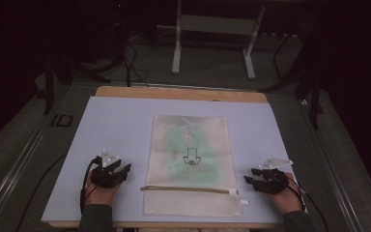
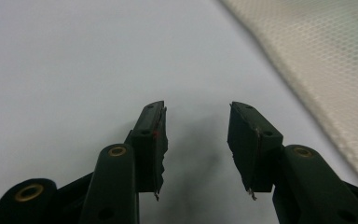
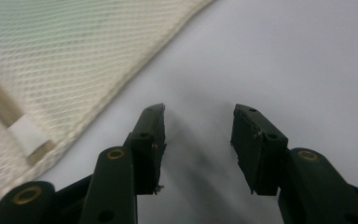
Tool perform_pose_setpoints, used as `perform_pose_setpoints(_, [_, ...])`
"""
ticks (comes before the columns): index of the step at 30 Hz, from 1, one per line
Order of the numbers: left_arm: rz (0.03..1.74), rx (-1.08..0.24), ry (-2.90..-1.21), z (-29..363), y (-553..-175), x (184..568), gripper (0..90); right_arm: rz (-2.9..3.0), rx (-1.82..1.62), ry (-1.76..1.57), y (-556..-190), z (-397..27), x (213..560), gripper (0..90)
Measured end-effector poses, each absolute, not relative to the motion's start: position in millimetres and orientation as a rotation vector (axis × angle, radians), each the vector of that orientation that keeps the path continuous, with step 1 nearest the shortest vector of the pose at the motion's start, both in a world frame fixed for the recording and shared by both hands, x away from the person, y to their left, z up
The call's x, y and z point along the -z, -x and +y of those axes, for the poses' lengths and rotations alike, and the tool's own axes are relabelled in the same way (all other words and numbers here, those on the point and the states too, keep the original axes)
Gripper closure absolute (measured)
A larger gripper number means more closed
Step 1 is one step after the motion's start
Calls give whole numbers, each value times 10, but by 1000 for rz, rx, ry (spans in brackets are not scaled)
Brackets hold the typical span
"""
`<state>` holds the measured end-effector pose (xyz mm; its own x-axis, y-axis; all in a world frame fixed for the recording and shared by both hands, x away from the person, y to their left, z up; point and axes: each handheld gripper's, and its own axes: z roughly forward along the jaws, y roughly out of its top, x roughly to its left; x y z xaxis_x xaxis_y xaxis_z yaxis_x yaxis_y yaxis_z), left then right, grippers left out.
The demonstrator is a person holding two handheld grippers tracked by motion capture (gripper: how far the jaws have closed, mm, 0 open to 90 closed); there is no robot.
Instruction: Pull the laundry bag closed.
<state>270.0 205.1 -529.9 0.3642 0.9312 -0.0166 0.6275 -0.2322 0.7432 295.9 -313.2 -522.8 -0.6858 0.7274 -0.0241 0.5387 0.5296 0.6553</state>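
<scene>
A cream mesh pouch (image 1: pixel 191 164) lies flat in the middle of the pale mat (image 1: pixel 121 121), with something green inside and a zipper (image 1: pixel 188 190) running across near its front end. My left gripper (image 1: pixel 123 170) rests on the mat to the pouch's left, open, nothing between its jaws. My right gripper (image 1: pixel 249 175) rests on the pouch's right, also open and empty. In the left gripper view the gripper (image 2: pixel 196 109) faces bare mat with the pouch's edge (image 2: pixel 317 56) at upper right. In the right gripper view the gripper (image 3: pixel 198 112) has the pouch (image 3: pixel 65 60) and its white zipper tab (image 3: pixel 28 135) to its left.
The mat covers a wooden table (image 1: pixel 181 93) whose back edge shows beyond it. Behind the table stand a white metal frame (image 1: pixel 212 38) and dark cables (image 1: pixel 130 63) on the floor. Bare mat surrounds the pouch on both sides.
</scene>
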Motion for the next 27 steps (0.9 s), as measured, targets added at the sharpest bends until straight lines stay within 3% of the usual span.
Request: perform_pose_setpoints(27, [1248, -460, -1991, 1976, -2713, 5278, 653, 2624, -937, -839, -2890, -2757, 5125, 533])
